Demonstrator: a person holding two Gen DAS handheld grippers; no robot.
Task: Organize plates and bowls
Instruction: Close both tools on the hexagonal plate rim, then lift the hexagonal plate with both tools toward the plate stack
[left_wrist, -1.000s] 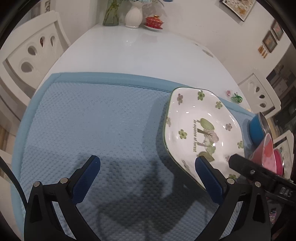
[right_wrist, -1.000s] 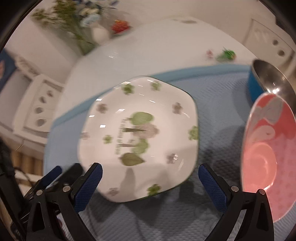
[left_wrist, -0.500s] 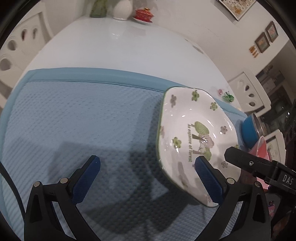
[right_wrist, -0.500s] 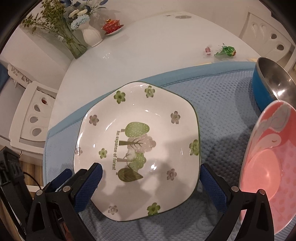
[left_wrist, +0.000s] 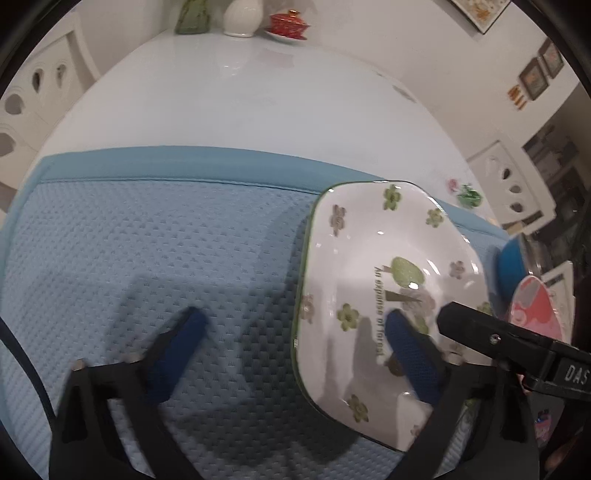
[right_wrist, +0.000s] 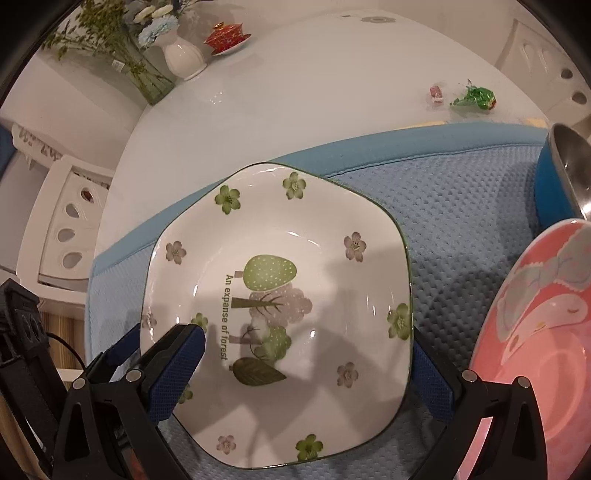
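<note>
A white squarish plate (left_wrist: 373, 266) with green flowers and trees lies on the blue mat (left_wrist: 147, 240). My left gripper (left_wrist: 295, 350) straddles its left rim, one finger over the mat and the other over the plate's inside. Its jaws are closing, with the pads still clear of the rim. My right gripper (right_wrist: 303, 371) hangs open low over the plate (right_wrist: 277, 295), its left finger above the plate's inside and its right finger outside the right edge. A pink plate (right_wrist: 546, 350) and a blue steel-lined bowl (right_wrist: 554, 184) sit to the right.
The mat lies on a white table (right_wrist: 295, 92). At the far end stand a glass vase of flowers (right_wrist: 147, 74), a white vase (right_wrist: 184, 55) and a red lidded cup (right_wrist: 225, 35). Candy wrappers (right_wrist: 474, 98) lie beyond the mat. White chairs (right_wrist: 70, 229) flank the table.
Both grippers have come lower and closer to the flowered plate. The left gripper's jaws have narrowed, and its right finger now hangs over the plate's inside.
</note>
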